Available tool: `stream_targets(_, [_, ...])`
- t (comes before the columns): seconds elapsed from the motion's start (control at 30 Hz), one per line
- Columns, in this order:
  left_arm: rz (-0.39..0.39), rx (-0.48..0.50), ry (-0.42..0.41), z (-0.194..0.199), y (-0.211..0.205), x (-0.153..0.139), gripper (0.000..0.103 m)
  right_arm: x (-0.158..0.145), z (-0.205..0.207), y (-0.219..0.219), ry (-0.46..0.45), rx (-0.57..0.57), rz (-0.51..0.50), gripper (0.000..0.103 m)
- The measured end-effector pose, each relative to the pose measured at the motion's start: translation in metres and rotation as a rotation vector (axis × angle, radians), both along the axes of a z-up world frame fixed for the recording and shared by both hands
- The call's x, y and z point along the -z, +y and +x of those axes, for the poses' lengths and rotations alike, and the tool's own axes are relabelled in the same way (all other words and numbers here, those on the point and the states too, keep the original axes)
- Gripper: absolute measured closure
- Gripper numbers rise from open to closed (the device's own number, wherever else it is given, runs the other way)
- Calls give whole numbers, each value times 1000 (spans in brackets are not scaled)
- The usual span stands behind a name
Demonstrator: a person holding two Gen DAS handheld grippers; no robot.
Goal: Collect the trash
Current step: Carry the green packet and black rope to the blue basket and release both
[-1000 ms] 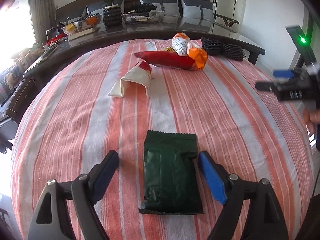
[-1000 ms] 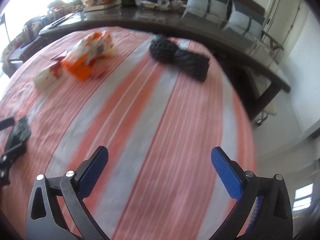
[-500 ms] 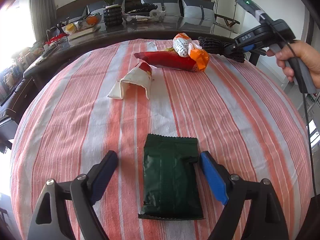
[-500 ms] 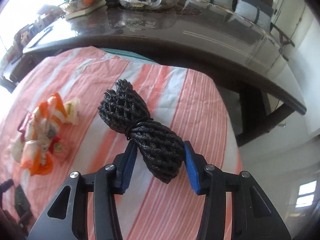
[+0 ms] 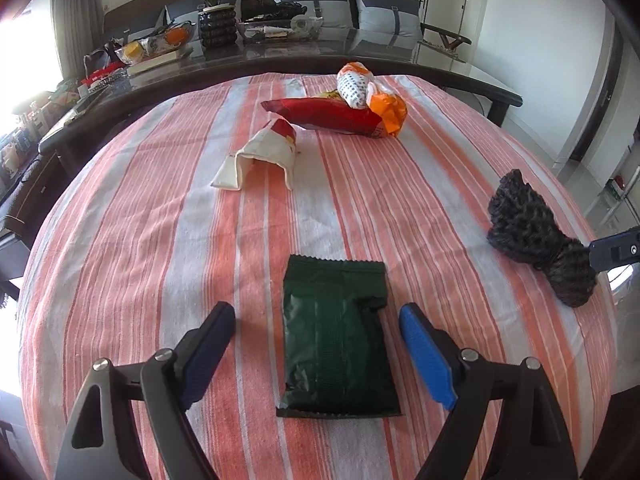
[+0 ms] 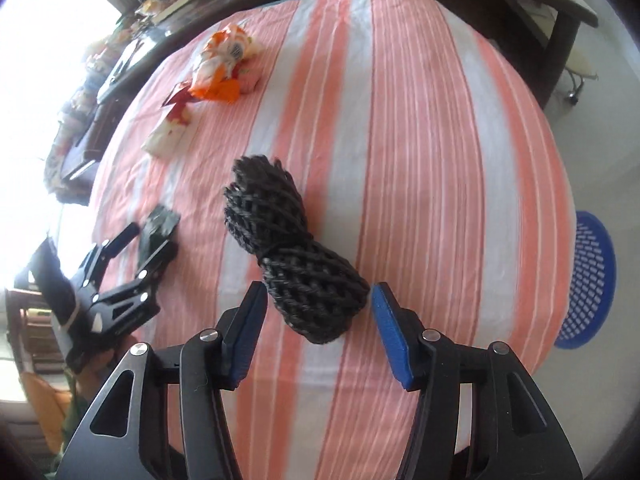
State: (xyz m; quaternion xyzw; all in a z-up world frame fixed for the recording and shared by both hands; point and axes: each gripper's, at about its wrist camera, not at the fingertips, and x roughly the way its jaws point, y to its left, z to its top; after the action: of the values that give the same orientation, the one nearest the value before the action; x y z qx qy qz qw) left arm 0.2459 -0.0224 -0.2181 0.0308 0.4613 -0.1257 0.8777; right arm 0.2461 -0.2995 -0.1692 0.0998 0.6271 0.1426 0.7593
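A dark green snack packet (image 5: 336,336) lies flat on the striped tablecloth between the fingers of my left gripper (image 5: 316,312), which is open with neither pad touching it. A black net bundle (image 6: 288,248) rests on the cloth near the table's right side, also in the left wrist view (image 5: 536,236). My right gripper (image 6: 319,289) points down around its near end. Its jaws are opening, with a gap showing on both sides of the bundle. Farther back lie a red packet (image 5: 332,114), a white and orange bag (image 5: 360,84) and a white and red wrapper (image 5: 264,152).
A blue mesh basket (image 6: 588,280) stands on the floor beside the table's right edge. Behind the round table runs a dark glass counter (image 5: 360,52) with bowls, a plant pot and clutter. A sofa with cushions lines the back wall.
The right gripper closed on the black bundle at the far edge, carried it to the near right of the table, and its jaws have parted from it. The left gripper has not moved.
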Motion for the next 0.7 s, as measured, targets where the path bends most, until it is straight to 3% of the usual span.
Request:
stream_targets(0.13, [-15, 47, -15, -10, 5, -14, 17, -22, -10, 3, -78, -49, -18, 27])
stream_targets(0.27, [0, 65, 3, -4, 2, -13, 17, -32, -2, 32, -180, -246, -149, 25])
stream_targets(0.53, [-1, 46, 39, 6, 6, -4, 17, -2, 1, 105, -104, -536, -141, 25])
stream_targets(0.6, [17, 51, 37, 7, 6, -2, 18, 6, -4, 117, -93, -572, -133, 31])
stream_targets(0.63, [17, 53, 34, 7, 7, -1, 27, 10, -5, 121, -91, -582, -140, 37])
stream_targets(0.67, [15, 55, 23, 7, 7, -1, 32, 15, -5, 123, -83, -585, -156, 54])
stream_targets(0.7, [14, 57, 12, 7, 8, -2, 46, 18, -5, 122, -84, -574, -174, 62])
